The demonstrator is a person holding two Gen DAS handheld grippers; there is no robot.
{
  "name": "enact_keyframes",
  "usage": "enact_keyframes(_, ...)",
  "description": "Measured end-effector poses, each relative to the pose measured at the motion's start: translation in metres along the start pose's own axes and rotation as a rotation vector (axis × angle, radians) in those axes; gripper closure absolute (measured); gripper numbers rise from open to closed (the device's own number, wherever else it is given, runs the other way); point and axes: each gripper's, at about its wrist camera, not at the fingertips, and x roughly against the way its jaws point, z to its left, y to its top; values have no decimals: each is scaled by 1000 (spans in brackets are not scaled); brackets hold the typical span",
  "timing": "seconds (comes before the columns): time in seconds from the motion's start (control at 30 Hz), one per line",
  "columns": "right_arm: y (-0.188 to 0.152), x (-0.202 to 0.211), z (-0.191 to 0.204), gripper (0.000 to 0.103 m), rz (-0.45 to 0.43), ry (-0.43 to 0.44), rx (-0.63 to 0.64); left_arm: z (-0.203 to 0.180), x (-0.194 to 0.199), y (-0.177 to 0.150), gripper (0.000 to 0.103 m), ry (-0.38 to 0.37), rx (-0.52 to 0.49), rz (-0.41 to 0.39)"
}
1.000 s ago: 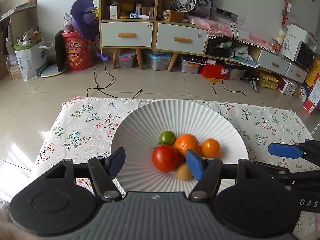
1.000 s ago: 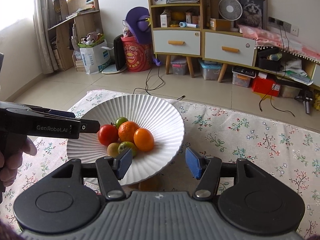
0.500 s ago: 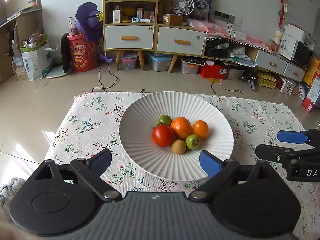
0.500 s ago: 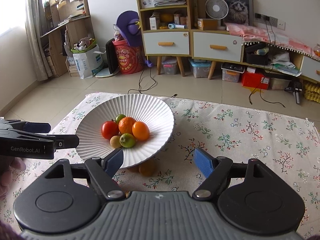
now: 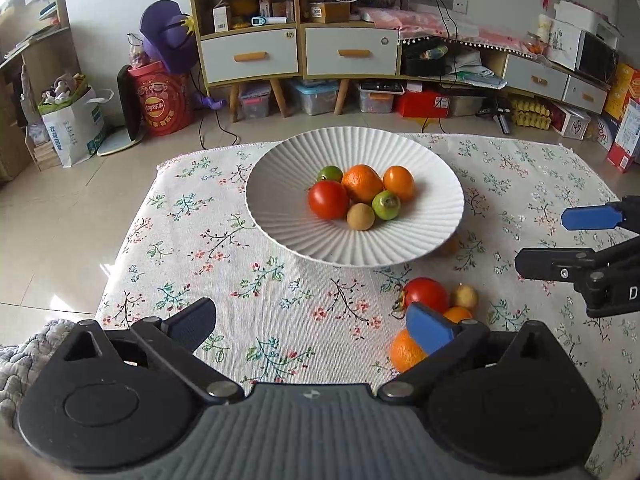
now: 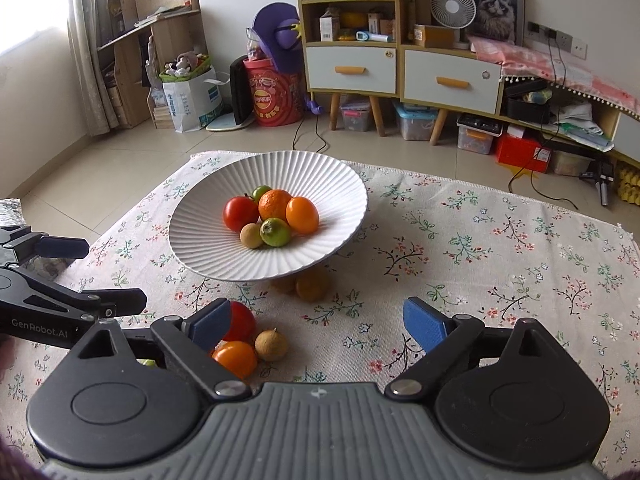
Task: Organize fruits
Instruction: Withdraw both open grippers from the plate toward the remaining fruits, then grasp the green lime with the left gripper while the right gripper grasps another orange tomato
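A white ribbed bowl (image 5: 280, 216) (image 6: 332, 184) stands on the floral cloth and holds a red tomato (image 5: 328, 199), an orange (image 5: 362, 182), a small orange fruit (image 5: 399, 183), two green fruits and a brown longan (image 5: 360, 216). Loose on the cloth in front lie a red tomato (image 5: 427, 294) (image 6: 244, 322), a longan (image 5: 465, 297) (image 6: 271, 344) and orange fruits (image 5: 404, 354) (image 6: 235, 358). More fruit (image 6: 313, 286) lies under the bowl's rim. My left gripper (image 5: 316, 322) is open and empty, back from the bowl. My right gripper (image 6: 318, 322) is open and empty above the cloth.
The floral cloth (image 5: 200, 248) covers a low table whose far edge runs behind the bowl. A grey quilted fabric (image 5: 16, 364) lies at the near left. Cabinets, boxes and cables (image 5: 352, 56) stand on the floor beyond.
Both grippers have pulled back from the bowl and opened wider. The loose fruits on the cloth in front of the bowl have come into view.
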Motion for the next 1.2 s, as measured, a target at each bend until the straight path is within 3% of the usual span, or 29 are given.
enact_keyframes(0.57,-28,-8,9,9,64,-4,64,-19,-2,-40,6,-75,-129,104)
enact_keyframes(0.77,-36,-16,15,9,100,-3,92,-18,-7,-45,7,-97,-122,137)
enact_keyframes(0.97,-39,-19,22,9,116,3,114,-19,-5,-46,18,-136,-95,136)
enact_keyframes(1.2,-42,-20,22,10,125,4,124,-17,-5,-46,44,-202,-64,117)
